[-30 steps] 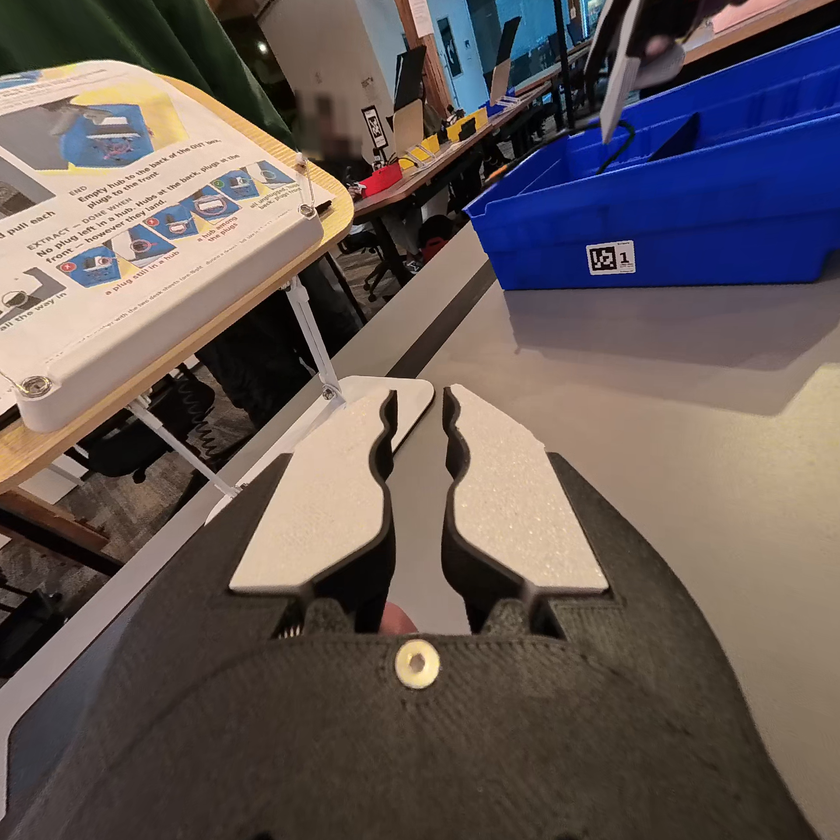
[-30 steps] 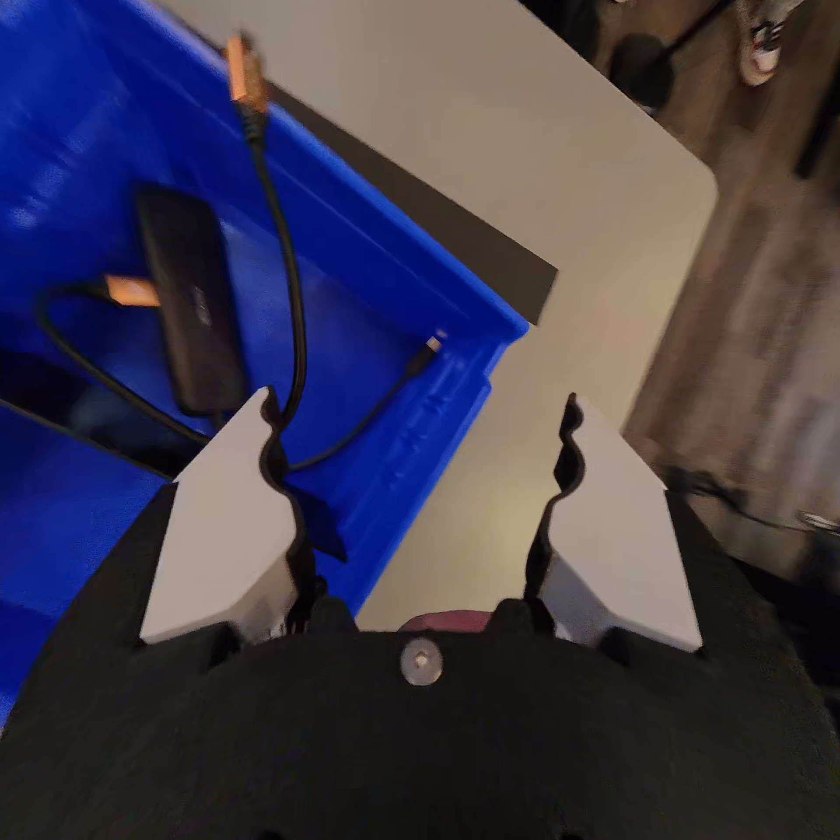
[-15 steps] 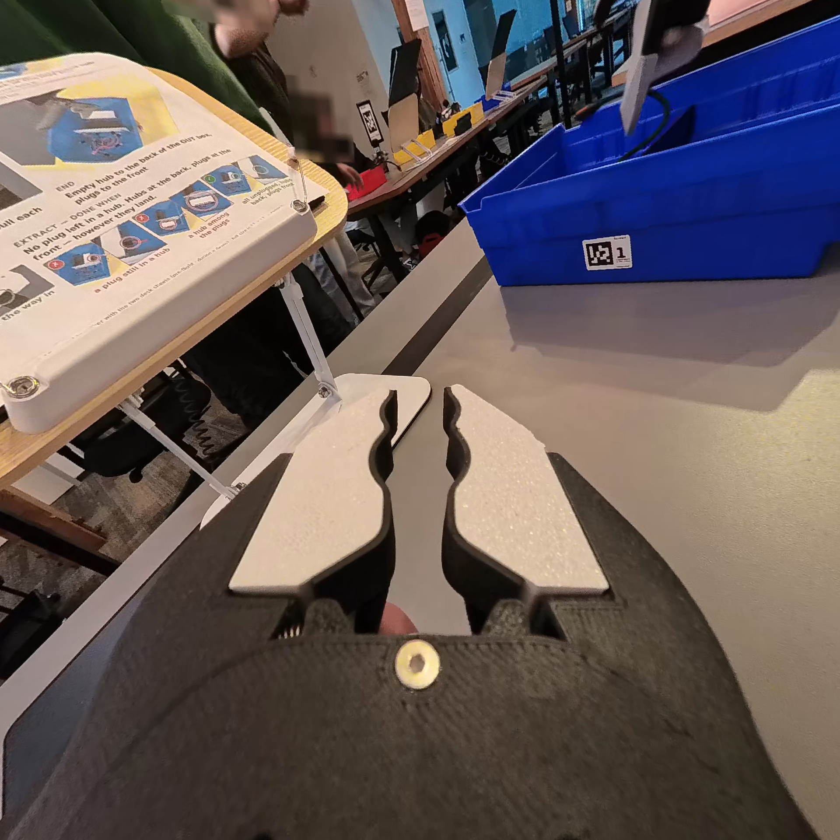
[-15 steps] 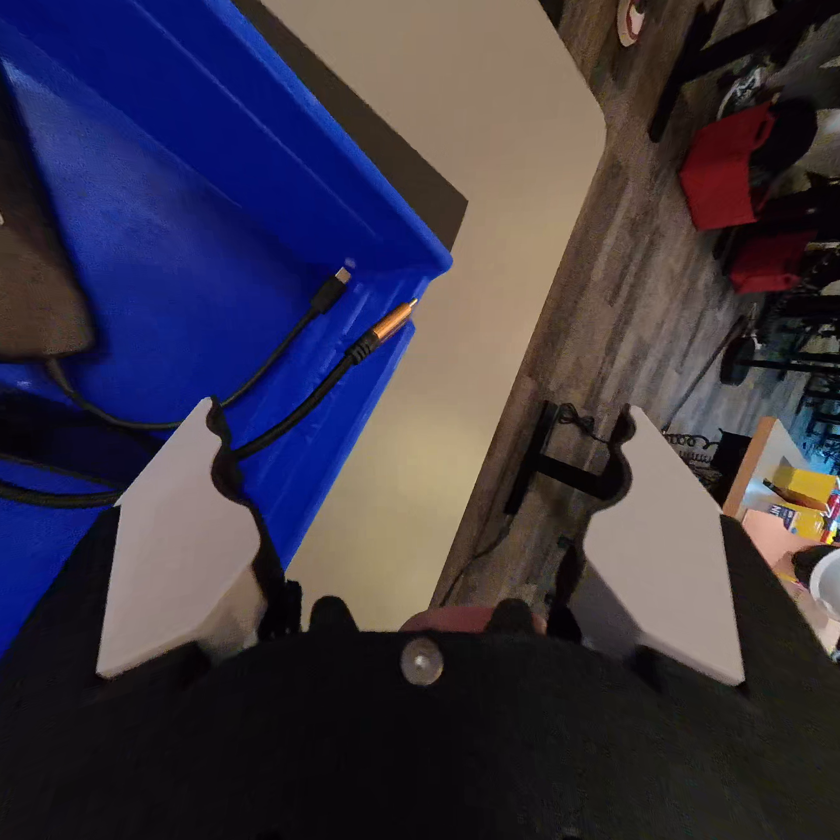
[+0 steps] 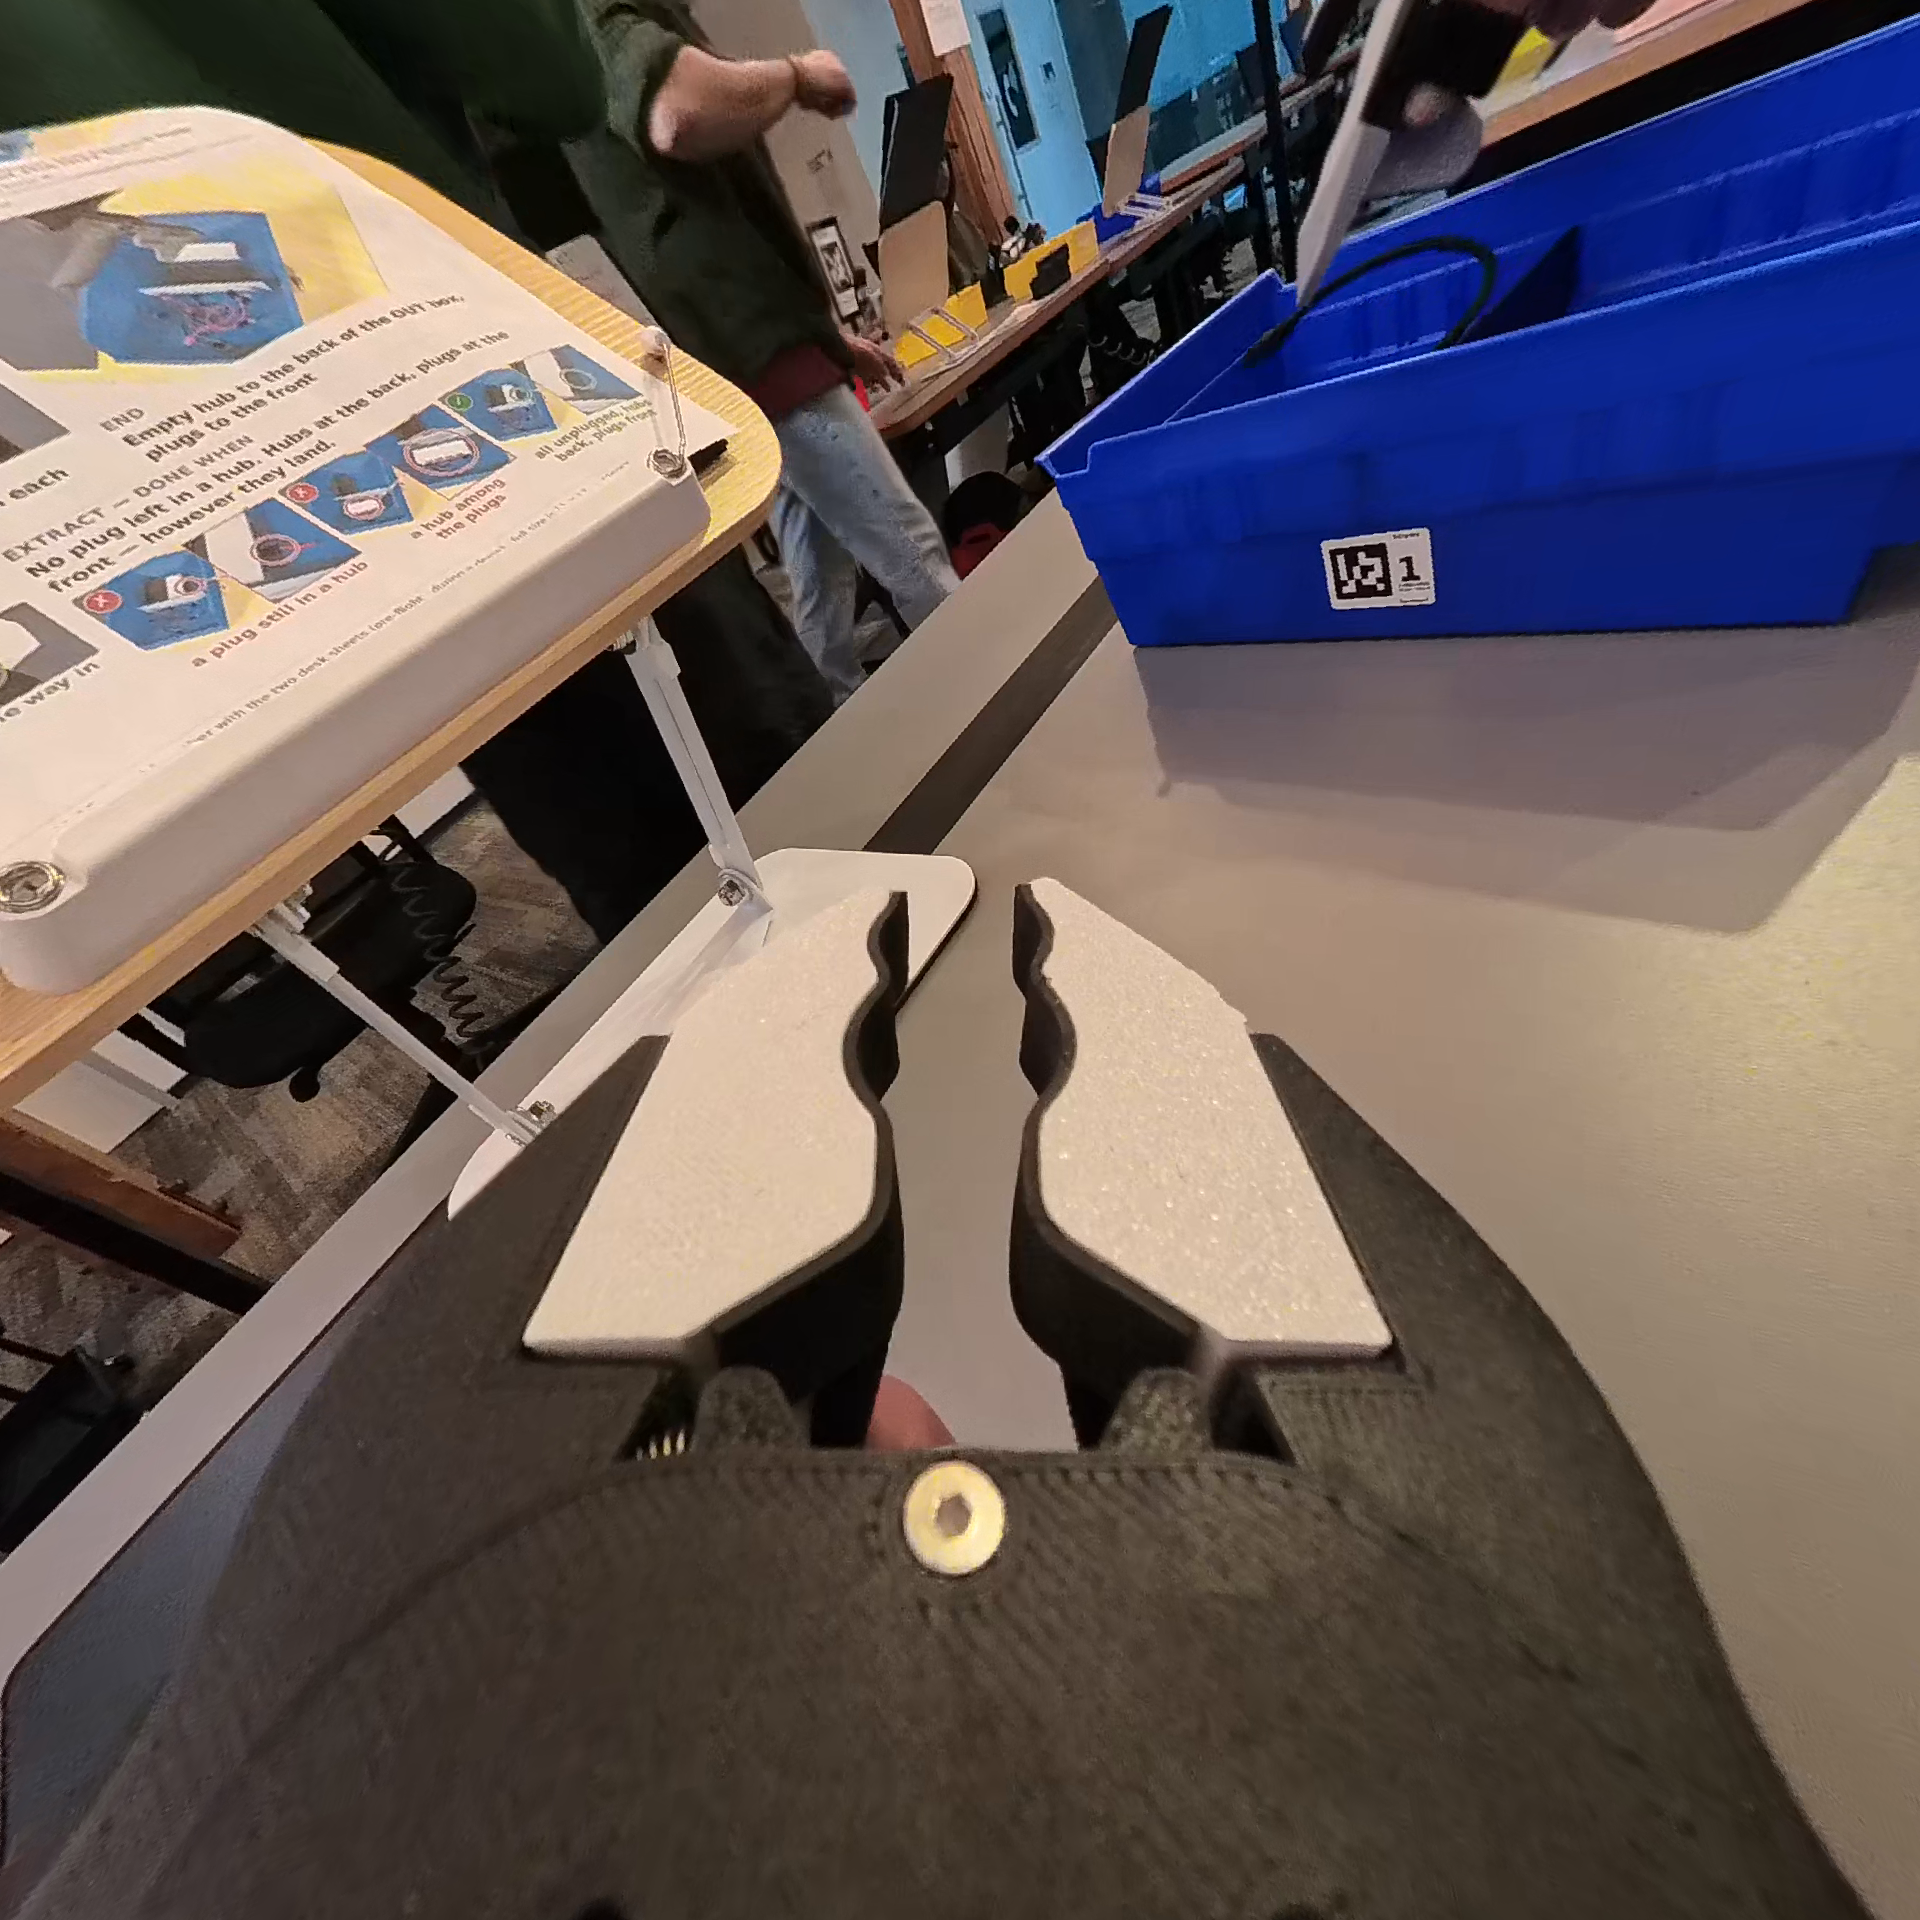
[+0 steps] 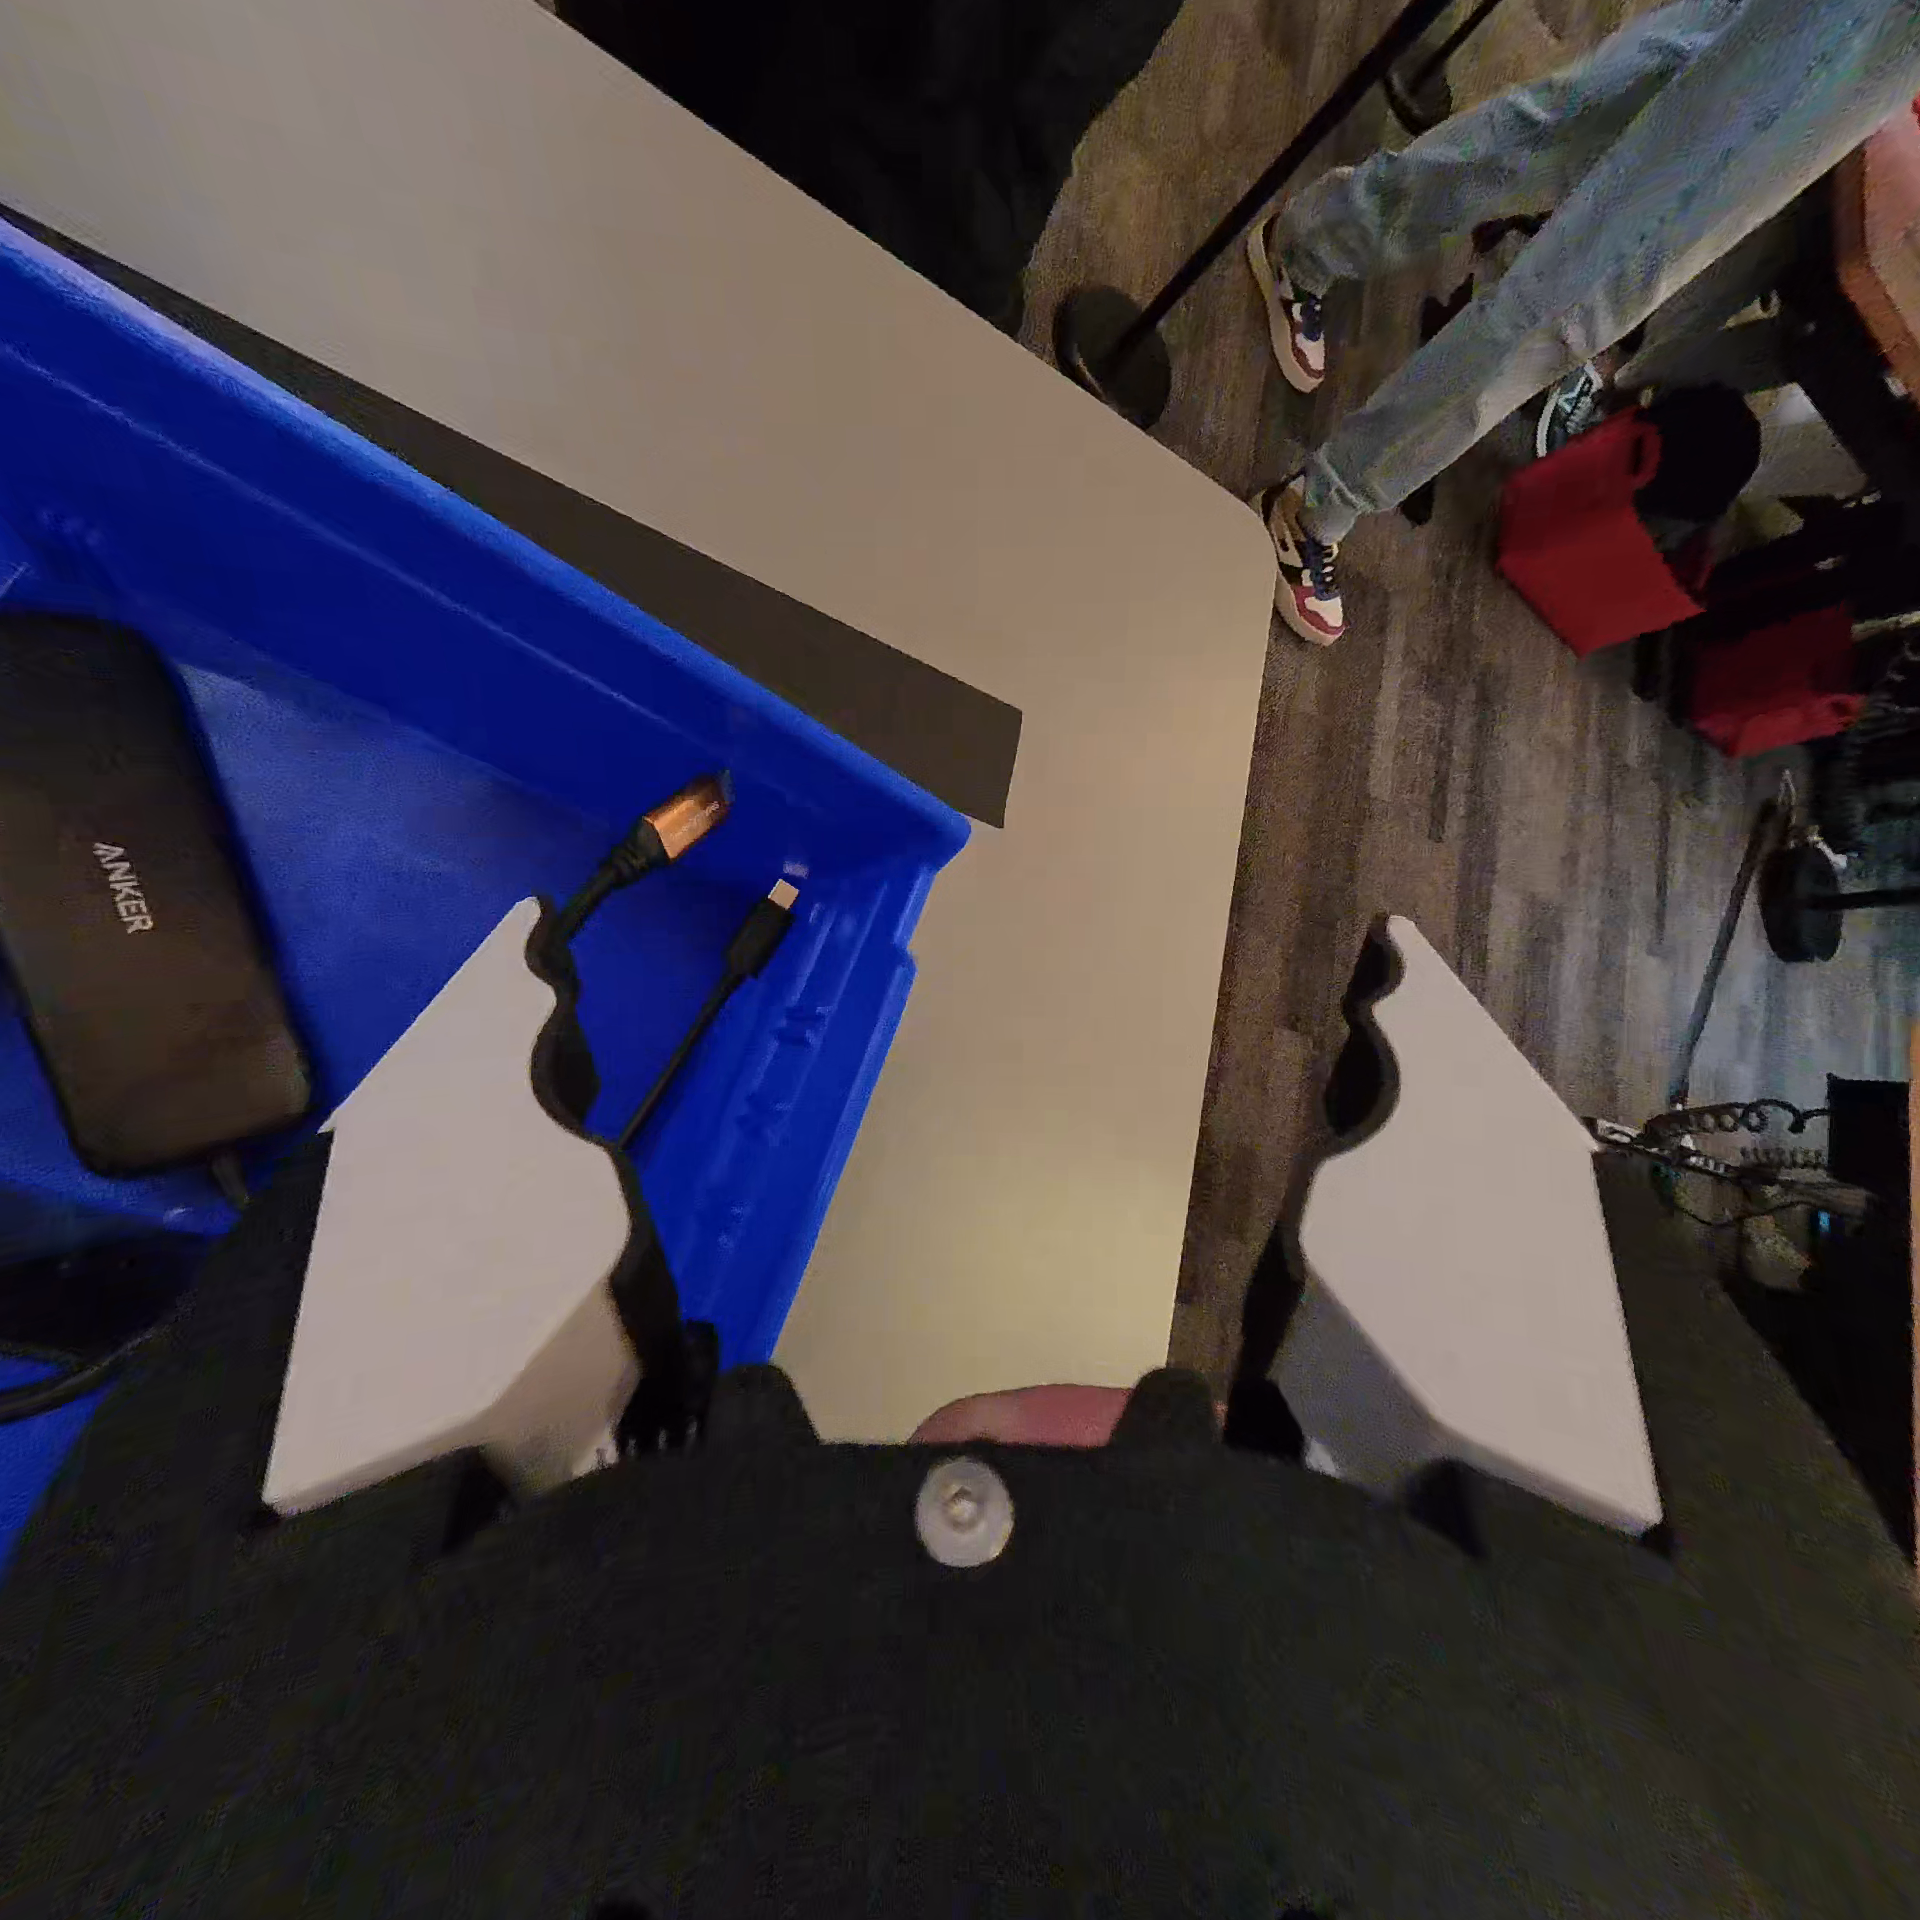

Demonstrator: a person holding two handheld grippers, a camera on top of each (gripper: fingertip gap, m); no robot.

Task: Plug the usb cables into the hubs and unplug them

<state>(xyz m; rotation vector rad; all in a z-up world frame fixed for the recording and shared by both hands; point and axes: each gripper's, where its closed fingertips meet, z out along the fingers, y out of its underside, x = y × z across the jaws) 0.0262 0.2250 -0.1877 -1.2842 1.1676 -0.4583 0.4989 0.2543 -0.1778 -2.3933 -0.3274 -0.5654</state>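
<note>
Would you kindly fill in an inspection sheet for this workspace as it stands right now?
Surface: grey table, bare in front of the blue bin.
Job's things: black hub lying in the bin; orange plug and small black plug lie loose near its corner, neither plugged in.
Clutter: instruction sheet on a stand at the table's left edge.
Grippers: left gripper low over the table, a narrow gap between its fingers, holding nothing; right gripper wide open above the bin's corner, empty.
Cables: black cable arching inside the bin.
Surroundings: person in jeans standing near; red bag on the floor; more tables behind.
</note>
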